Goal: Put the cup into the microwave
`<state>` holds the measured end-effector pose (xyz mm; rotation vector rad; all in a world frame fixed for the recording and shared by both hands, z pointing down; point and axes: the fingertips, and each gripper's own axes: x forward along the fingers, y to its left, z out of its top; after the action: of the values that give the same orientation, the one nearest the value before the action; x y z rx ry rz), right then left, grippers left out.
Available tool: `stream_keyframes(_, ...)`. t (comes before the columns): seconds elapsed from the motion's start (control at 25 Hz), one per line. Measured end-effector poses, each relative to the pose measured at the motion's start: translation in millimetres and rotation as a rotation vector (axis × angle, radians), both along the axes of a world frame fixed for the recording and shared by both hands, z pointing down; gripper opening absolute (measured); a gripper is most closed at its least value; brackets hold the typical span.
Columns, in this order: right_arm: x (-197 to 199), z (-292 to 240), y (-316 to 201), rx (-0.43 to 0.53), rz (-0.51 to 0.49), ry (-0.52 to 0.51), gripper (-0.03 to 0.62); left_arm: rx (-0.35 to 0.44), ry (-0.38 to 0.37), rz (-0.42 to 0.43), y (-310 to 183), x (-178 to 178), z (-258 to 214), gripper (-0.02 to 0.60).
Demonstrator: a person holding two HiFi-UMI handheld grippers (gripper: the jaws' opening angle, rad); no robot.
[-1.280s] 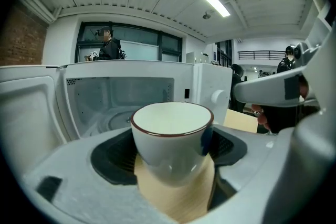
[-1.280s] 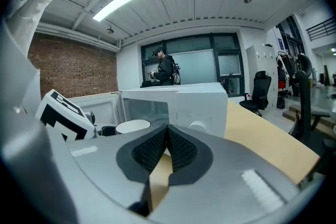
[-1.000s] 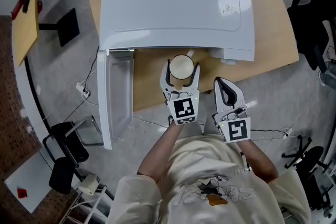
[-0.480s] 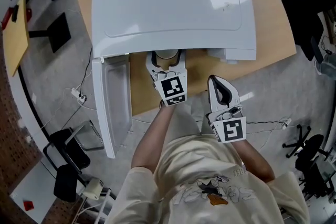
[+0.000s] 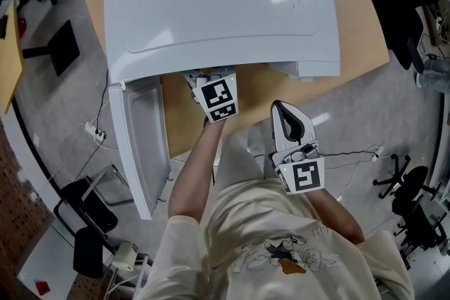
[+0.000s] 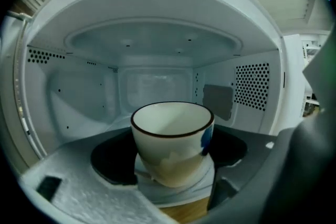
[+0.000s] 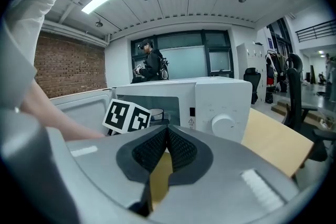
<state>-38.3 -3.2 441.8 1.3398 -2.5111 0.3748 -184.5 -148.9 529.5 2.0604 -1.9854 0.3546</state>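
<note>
A cream cup [image 6: 172, 139] with a dark rim and a blue mark sits between the dark pads of my left gripper [image 6: 170, 161], which is shut on it. The cup is at the mouth of the white microwave [image 5: 218, 3], with the cavity's walls all around it. In the head view only that gripper's marker cube [image 5: 218, 98] shows, and its jaws and the cup are hidden under the microwave's top. My right gripper [image 5: 287, 112] hovers shut and empty over the table's front edge, right of the left arm. The right gripper view shows the cup [image 7: 156, 114] inside the opening.
The microwave door [image 5: 137, 144] hangs wide open to the left, past the wooden table [image 5: 358, 31]. The control knob [image 7: 223, 124] is on the microwave's right side. Office chairs [image 5: 411, 207] and cables lie on the floor around. A person [image 7: 151, 60] stands far behind.
My left gripper has carried the cup forward from in front of the microwave into its opening, so cup and jaws slipped under the top in the head view. The right gripper barely moved.
</note>
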Motion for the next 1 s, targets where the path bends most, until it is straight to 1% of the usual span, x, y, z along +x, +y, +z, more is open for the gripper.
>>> stream_keyframes(0.36,0.8,0.3,-1.5,-0.007,-0.012,0.017,0.008,0.045,-0.046,0.031,-18.0,3.7,-0.7,0.399)
stream_keyframes(0.48,2.0,-0.5,-2.8,-0.002,-0.018,0.015,0.008,0.036,-0.053,0.034,-17.3,5.1,2.3,0.4)
stream_keyframes(0.56,3.0,-1.7,-4.3,0.003,-0.022,0.013,0.008,0.024,-0.051,0.046,-16.2,6.6,4.4,0.415)
stream_keyframes(0.64,4.9,-1.6,-5.3,-0.001,-0.023,0.01,0.008,0.019,-0.05,0.059,-13.3,7.9,5.2,0.417)
stream_keyframes(0.8,7.3,-4.5,-3.8,-0.008,-0.032,0.005,0.008,0.004,-0.073,0.083,4.5,11.3,5.6,0.431)
stream_keyframes(0.84,7.4,-6.5,-4.3,-0.003,-0.038,0.007,0.008,-0.001,-0.07,0.085,11.3,11.9,4.0,0.421)
stream_keyframes(0.88,7.3,-8.3,-5.2,0.002,-0.046,0.008,0.008,-0.004,-0.064,0.085,18.7,12.3,0.6,0.386)
stream_keyframes(0.96,6.5,-10.5,-7.0,0.009,-0.063,0.007,0.008,0.005,-0.052,0.08,35.7,12.0,-10.8,0.3)
stream_keyframes(1.0,6.0,-11.4,-7.5,0.012,-0.073,0.007,0.008,0.011,-0.052,0.073,45.2,11.6,-18.1,0.238)
